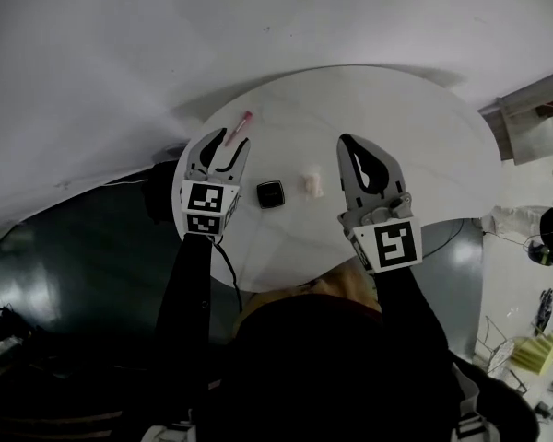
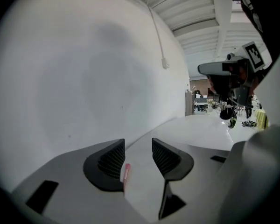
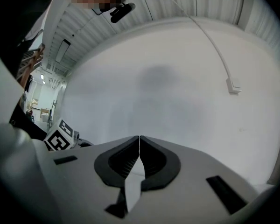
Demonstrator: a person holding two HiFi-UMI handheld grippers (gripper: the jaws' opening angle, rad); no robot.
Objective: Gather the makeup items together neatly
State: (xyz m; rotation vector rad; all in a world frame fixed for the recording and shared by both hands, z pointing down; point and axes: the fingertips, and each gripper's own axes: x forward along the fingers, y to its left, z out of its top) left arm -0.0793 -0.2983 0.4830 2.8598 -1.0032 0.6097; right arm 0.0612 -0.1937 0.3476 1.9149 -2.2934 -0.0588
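left gripper (image 2: 138,147) – jaws are seen standing apart in the left gripper view, with nothing pressed between the pads. a pink tube (image 2: 126,171) is seen low in the gap, close against the inner face of the left-hand jaw; contact with that jaw cannot be settled. the rest of the gap is filled by bare white tabletop.

right gripper (image 3: 139,143) – jaws are seen closed tip to tip in the right gripper view, and nothing is held between them. it is held above the right half of the table, as seen in the head view, with its tip pointed away from the person.

in the head view the left gripper is found over the left edge of the round white table (image 1: 396,109). the pink tube is seen lying just beyond its fingertips, slanted, near the far-left rim. a black square case (image 1: 270,194) is noted on the tabletop between the two grippers, just beside the left gripper's marker cube. a small pale item (image 1: 311,184) is noted near the case, on its right and apart from it; its kind cannot be made out. the tube is placed well apart from both.

beyond the table a plain white wall (image 1: 166,26) is recorded. dark floor (image 1: 74,265) is seen beneath the table's left side.
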